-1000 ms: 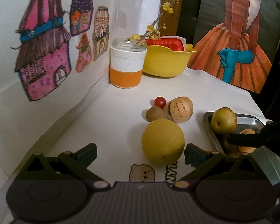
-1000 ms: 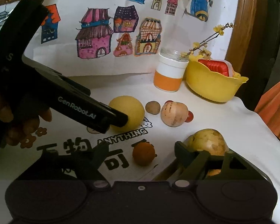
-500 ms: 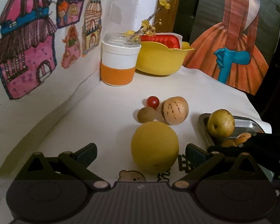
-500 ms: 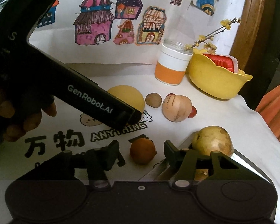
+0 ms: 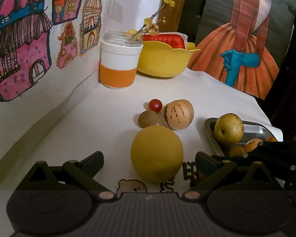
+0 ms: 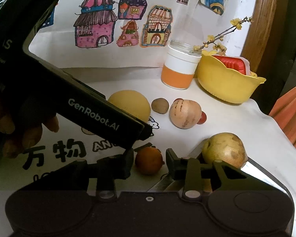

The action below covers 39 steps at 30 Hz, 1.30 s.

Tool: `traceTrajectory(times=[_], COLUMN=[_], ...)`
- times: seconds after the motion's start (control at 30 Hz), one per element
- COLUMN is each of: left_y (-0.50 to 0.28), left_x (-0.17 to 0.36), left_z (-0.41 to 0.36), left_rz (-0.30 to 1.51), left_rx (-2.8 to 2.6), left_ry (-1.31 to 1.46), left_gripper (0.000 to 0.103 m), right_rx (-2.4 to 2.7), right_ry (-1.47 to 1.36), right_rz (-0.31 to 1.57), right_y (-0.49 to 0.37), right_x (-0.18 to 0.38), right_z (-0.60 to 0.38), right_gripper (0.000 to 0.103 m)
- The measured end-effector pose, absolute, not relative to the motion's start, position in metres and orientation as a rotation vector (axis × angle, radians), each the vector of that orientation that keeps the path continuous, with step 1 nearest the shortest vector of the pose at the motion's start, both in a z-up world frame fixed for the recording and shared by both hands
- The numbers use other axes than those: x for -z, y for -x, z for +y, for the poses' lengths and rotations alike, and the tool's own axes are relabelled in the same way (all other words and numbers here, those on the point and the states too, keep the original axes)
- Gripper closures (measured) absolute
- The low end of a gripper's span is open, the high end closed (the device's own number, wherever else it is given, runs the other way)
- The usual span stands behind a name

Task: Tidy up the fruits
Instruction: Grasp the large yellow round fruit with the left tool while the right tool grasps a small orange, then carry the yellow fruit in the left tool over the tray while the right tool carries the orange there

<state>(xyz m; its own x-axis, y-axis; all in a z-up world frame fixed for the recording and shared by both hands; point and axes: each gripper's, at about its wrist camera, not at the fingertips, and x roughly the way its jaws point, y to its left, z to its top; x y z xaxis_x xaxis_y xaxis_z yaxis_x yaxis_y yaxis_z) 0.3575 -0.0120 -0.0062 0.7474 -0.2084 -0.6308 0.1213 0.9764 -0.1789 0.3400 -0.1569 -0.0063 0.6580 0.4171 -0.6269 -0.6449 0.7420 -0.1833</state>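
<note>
Desk with white printed cloth, both wrist views. Largest change over the last second: the left gripper has advanced on the large yellow fruit, which now fills the space between its jaws. The jaws remain wide apart, clear of the fruit on both sides; the fruit rests on the cloth, just in front of the striped tan fruit, the small brown fruit and the cherry tomato.

Second change: the right gripper has narrowed its jaws around the small orange fruit, which sits on the cloth just beside the metal tray. The jaws stand close on either side, partly apart; contact cannot be confirmed.

Unchanged: the tray holds a mottled yellow pear and, in the left view, further small orange fruits behind it. The orange-banded jar and yellow bowl stand at the back of the desk.

Reading: both grippers appear to be at the pre-grasp stage, one fruit each. The likely next step is closing, then transfer to the tray. Four fruits on the cloth would remain unsorted.
</note>
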Motion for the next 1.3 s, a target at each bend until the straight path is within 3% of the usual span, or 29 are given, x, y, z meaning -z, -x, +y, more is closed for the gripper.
traceTrajectory(times=[0.4, 0.47, 0.5, 1.3], left_y=[-0.355, -0.353, -0.352, -0.322], left_x=[0.007, 0.006, 0.004, -0.009], left_z=[-0.009, -0.009, -0.009, -0.032], left_rz=[0.705, 0.699, 0.698, 0.772], left_rx=[0.183, 0.201, 0.207, 0.273], left_ry=[0.152, 0.17, 0.176, 0.153], left_gripper=[0.03, 0.043, 0.045, 0.046], right_rx=[-0.624, -0.622, -0.621, -0.602], right_ry=[0.423, 0.419, 0.417, 0.39], right_rz=[0.589, 0.59, 0.591, 0.538], right_y=[-0.334, -0.332, -0.331, -0.294], right_x=[0.007, 0.007, 0.007, -0.017], right_z=[-0.157, -0.158, -0.158, -0.188], right_gripper=[0.072, 0.072, 0.072, 0.072])
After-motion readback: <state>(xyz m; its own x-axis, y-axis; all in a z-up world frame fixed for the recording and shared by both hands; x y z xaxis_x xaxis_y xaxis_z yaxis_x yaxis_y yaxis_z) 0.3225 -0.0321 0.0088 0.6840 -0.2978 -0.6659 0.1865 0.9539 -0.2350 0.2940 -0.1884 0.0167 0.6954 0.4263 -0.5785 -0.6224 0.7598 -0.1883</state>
